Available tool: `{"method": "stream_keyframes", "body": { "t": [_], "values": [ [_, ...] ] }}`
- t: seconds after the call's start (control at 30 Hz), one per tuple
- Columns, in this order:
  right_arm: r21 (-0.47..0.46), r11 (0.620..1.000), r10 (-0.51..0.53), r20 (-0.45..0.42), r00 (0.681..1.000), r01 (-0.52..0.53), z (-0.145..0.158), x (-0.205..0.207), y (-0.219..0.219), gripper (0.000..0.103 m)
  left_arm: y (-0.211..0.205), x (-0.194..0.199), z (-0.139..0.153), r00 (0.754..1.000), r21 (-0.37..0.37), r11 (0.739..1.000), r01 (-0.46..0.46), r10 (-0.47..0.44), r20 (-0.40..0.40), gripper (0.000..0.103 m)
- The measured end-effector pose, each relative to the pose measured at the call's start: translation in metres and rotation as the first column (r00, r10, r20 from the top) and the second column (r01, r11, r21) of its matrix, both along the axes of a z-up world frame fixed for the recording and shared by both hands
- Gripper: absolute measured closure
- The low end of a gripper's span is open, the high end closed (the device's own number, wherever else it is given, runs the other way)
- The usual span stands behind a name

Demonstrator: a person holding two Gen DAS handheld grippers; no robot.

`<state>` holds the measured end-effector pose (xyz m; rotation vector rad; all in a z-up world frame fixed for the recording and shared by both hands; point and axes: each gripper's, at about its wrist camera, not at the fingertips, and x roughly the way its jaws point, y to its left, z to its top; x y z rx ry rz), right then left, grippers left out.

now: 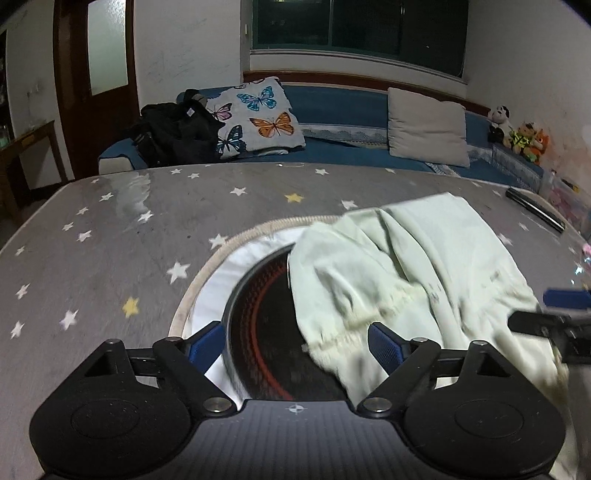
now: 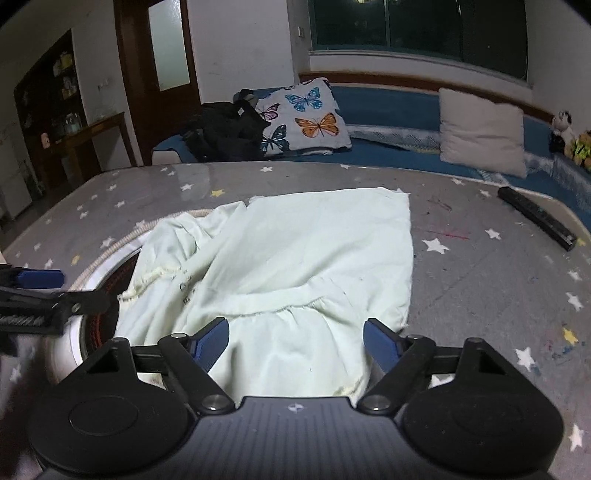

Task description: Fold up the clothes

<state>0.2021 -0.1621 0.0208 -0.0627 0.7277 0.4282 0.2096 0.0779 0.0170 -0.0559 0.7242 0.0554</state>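
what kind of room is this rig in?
Most likely a home living room. A blue sofa along the wall carries a butterfly-print cushion and stuffed toys; the pale green garment lies on a table with a grey star-patterned cover, under a dark night window.

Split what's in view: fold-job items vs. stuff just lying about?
Job:
- pale green garment
- left gripper, open
- right gripper, open

Lying about:
- round cooktop with rope-edged mat, under the garment
- black remote
- butterfly cushion
- black bag
- plush toys
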Motion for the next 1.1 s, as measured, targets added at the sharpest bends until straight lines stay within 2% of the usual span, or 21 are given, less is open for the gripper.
{"method": "stream_keyframes", "body": {
  "t": [0.2,0.3,0.33,0.37,0.4,0.47,0.5,0.57,0.63,0.73,0.87,1.1],
  "values": [
    [0.041,0.997,0.067,-0.009,0.998,-0.066,-0.003,0.002,0.016,0.031,0.007,0.038,-0.008,0.999,-0.050,0.999,0.013,-0.014,-0.030,0.017],
    [0.044,0.995,0.095,-0.013,0.995,-0.095,-0.006,0.004,0.028,0.040,0.011,0.049,-0.013,0.999,-0.072,0.997,0.001,-0.005,-0.050,0.017],
    [0.040,0.994,0.104,-0.015,0.994,-0.103,-0.008,0.005,0.031,0.045,0.013,0.052,-0.015,0.998,-0.087,0.996,0.002,-0.007,-0.056,0.020],
    [0.034,0.993,0.110,-0.017,0.994,-0.109,-0.011,0.005,0.035,0.049,0.014,0.054,-0.018,0.998,-0.106,0.994,0.010,-0.017,-0.067,0.027],
    [0.027,0.993,0.113,-0.023,0.993,-0.112,-0.013,0.006,0.038,0.054,0.015,0.056,-0.020,0.997,-0.124,0.992,0.017,-0.027,-0.075,0.030],
    [0.024,0.994,0.109,-0.034,0.993,-0.108,-0.015,0.006,0.040,0.064,0.017,0.056,-0.023,0.996,-0.148,0.988,0.031,-0.042,-0.074,0.052],
    [0.029,0.994,0.106,-0.030,0.994,-0.105,-0.014,0.005,0.038,0.073,0.017,0.057,-0.025,0.996,-0.161,0.986,0.038,-0.050,-0.073,0.057],
    [0.038,0.994,0.099,-0.022,0.995,-0.098,-0.011,0.003,0.033,0.081,0.018,0.057,-0.025,0.995,-0.190,0.980,0.055,-0.070,-0.074,0.081],
    [0.048,0.995,0.092,-0.014,0.996,-0.091,-0.009,0.001,0.029,0.095,0.018,0.055,-0.025,0.995,-0.207,0.976,0.064,-0.079,-0.065,0.094],
    [0.063,0.995,0.081,-0.003,0.997,-0.080,-0.005,-0.003,0.023,0.098,0.017,0.047,-0.020,0.997,-0.182,0.981,0.062,-0.068,-0.028,0.100],
    [0.084,0.995,0.060,0.015,0.998,-0.061,0.001,-0.008,0.012,0.099,0.024,0.029,-0.003,0.999,-0.164,0.986,0.040,-0.035,0.032,0.102],
    [0.127,0.988,-0.102,0.098,0.990,0.089,0.029,-0.036,-0.053,0.099,0.046,-0.021,0.024,0.993,-0.158,0.987,-0.023,0.041,0.111,0.102]
  ]
}}
